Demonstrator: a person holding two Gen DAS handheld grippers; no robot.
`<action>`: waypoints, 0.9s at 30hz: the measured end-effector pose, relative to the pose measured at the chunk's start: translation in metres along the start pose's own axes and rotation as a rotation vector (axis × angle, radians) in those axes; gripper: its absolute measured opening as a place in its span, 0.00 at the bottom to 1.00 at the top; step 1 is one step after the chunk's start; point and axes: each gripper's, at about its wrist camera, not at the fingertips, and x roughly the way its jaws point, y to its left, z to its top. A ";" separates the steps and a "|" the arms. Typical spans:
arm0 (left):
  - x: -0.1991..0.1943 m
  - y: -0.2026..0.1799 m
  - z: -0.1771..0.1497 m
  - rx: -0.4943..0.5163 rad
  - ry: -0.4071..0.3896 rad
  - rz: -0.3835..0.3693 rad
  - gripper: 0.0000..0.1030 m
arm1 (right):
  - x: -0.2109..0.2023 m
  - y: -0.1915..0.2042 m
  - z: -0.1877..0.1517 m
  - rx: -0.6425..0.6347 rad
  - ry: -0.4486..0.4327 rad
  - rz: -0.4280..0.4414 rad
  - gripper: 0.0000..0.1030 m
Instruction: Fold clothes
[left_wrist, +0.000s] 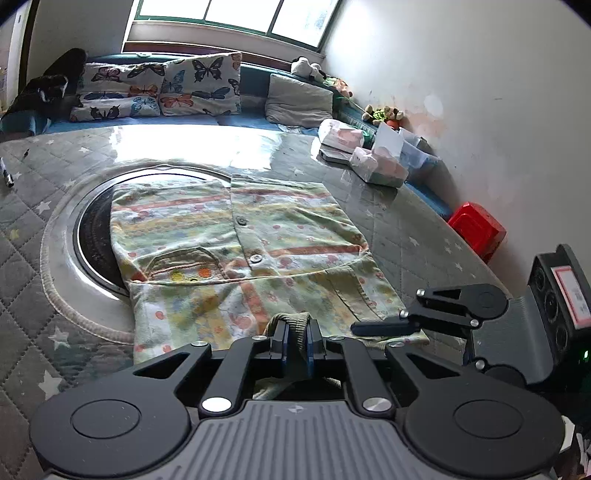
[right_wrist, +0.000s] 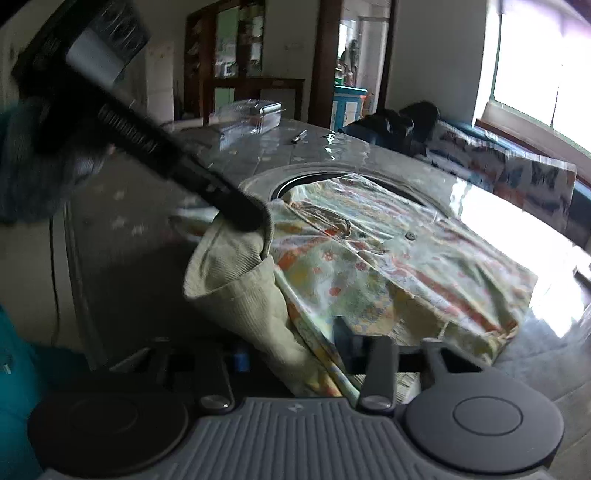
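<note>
A small buttoned shirt (left_wrist: 236, 236) with a pale green, orange and yellow print lies flat on the table, partly over a round dark inset. My left gripper (left_wrist: 297, 334) is shut on the shirt's green ribbed collar (left_wrist: 291, 319) at the near edge. In the right wrist view it shows as a blurred black arm (right_wrist: 243, 214) lifting that collar (right_wrist: 236, 273). My right gripper (right_wrist: 299, 360) stands open, and the lifted cloth (right_wrist: 325, 373) runs down between its fingers. From the left wrist view its finger (left_wrist: 380, 326) rests at the shirt's near right corner.
The table has a grey star-quilted cover (left_wrist: 406, 229) under clear plastic. Plastic-wrapped packets (left_wrist: 376, 166) and a red box (left_wrist: 476, 229) sit along the right wall. Butterfly cushions (left_wrist: 162, 88) line a bench behind. A clear box (right_wrist: 251, 118) and a pen (right_wrist: 299, 136) lie far off.
</note>
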 end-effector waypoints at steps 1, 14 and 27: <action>-0.003 0.002 -0.002 0.000 -0.008 0.005 0.12 | 0.000 -0.004 0.002 0.035 0.000 0.009 0.27; -0.031 0.016 -0.038 0.134 -0.086 0.132 0.65 | -0.003 -0.038 0.025 0.228 -0.055 0.045 0.15; -0.006 -0.007 -0.055 0.498 -0.137 0.233 0.31 | -0.012 -0.041 0.025 0.263 -0.093 0.024 0.12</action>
